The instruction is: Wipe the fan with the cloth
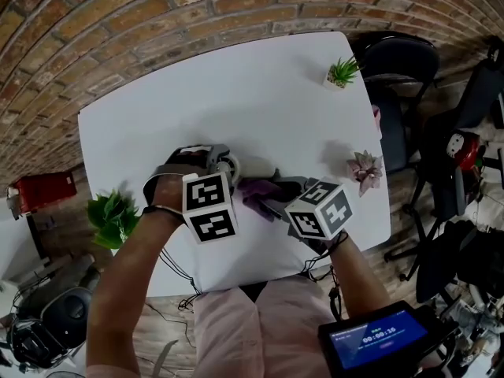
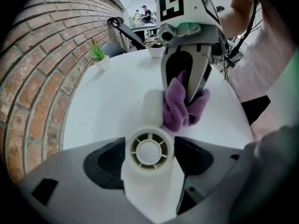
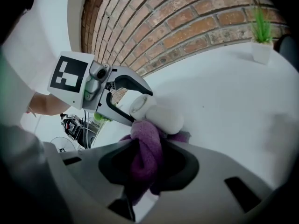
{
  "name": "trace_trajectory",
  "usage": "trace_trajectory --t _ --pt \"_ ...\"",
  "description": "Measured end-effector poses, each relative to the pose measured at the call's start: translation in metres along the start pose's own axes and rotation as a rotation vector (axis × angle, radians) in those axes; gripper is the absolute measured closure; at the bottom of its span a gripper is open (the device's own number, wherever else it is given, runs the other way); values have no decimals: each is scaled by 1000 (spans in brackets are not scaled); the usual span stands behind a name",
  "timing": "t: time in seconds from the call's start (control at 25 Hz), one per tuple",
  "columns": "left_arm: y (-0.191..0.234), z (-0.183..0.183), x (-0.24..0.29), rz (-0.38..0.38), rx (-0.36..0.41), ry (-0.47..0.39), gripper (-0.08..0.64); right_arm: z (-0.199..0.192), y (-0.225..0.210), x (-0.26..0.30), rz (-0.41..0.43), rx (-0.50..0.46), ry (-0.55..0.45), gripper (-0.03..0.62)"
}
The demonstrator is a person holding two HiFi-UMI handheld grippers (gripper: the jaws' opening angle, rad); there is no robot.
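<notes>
A small white hand-held fan lies on the white table, its round head held between the jaws of my left gripper. Its handle points away from that gripper. My right gripper is shut on a bunched purple cloth, which presses against the side of the handle. In the head view the fan sits just ahead of the left gripper, with the cloth to its right in the right gripper.
A small potted grass plant stands at the table's far right corner. A pink succulent sits near the right edge and a leafy green plant at the left edge. A black chair stands beyond the table. A screen shows at lower right.
</notes>
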State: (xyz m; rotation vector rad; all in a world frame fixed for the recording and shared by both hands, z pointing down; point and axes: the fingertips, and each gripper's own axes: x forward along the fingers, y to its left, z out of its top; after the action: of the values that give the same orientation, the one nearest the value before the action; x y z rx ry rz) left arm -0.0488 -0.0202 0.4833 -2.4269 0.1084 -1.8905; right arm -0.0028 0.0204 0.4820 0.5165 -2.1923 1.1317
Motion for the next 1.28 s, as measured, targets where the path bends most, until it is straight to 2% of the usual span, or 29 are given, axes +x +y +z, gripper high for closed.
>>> trace_trajectory --t 0.32,0.84,0.92,1.08,1.28 --pt "0 -1 1 5 -1 12 224 -6 -23 -23 -51 61 -48 482" --pt "-1 -2 3 11 24 30 224 -1 -57 -47 -168 93 -100 482" --pt "-4 -2 3 4 65 44 224 2 -64 -55 -199 99 -115 482" --pt "-18 3 4 -20 218 82 224 21 -68 -64 -219 77 -155 482" --pt "-26 8 6 -36 376 98 224 36 -57 -53 -204 -78 -115 482"
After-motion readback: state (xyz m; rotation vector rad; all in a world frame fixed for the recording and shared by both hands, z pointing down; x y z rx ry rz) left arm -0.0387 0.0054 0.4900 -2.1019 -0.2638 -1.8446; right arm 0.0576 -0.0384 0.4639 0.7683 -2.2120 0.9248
